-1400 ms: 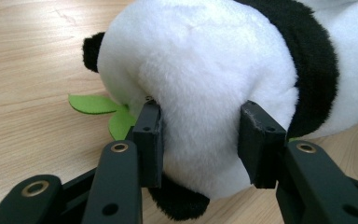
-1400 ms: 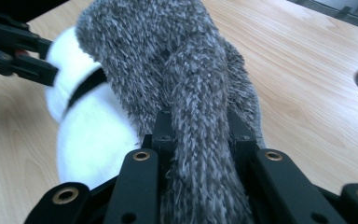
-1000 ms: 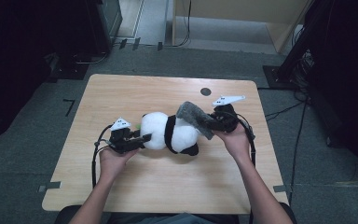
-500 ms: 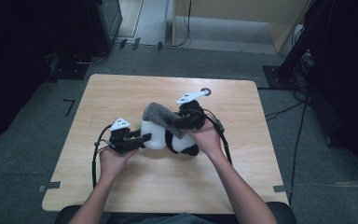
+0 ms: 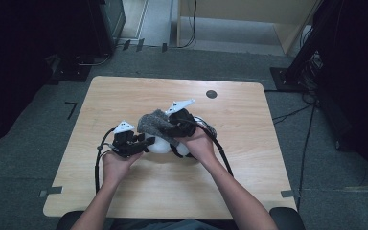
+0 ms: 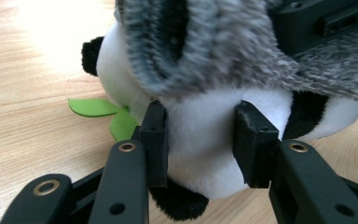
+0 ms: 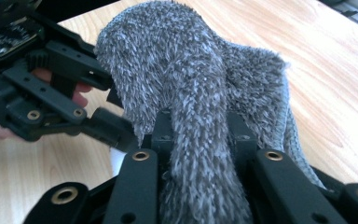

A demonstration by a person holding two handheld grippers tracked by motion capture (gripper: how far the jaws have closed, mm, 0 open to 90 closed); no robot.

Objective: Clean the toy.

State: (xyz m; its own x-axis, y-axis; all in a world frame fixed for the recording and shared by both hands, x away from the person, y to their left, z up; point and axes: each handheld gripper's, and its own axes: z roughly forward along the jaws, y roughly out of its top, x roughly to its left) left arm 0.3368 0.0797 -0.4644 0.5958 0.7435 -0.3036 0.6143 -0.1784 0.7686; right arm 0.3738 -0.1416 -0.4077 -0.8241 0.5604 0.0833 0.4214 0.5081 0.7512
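Panda [image 6: 200,140] at centre of surface [image 5: 249,182], pinched by left gripper [image 6: 200,140] fingers. Right gripper [image 7: 200,140] fingers clamp grey cloth [image 7: 186,79], draped over panda top. Risk: plush compresses, panda slips out when cloth drags; cloth may slide off the smooth fur

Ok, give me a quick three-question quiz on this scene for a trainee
1. True or false: the left gripper has its fingers on either side of the panda plush.
2. What does the right gripper hold? A) a green leaf B) a grey fuzzy cloth C) a cable
3. Fill in: in the high view, the grey fuzzy cloth lies ____ the panda plush.

Key: 1 true; 2 B; 3 over, it drapes across the top of the plush, which sits on the wooden table.
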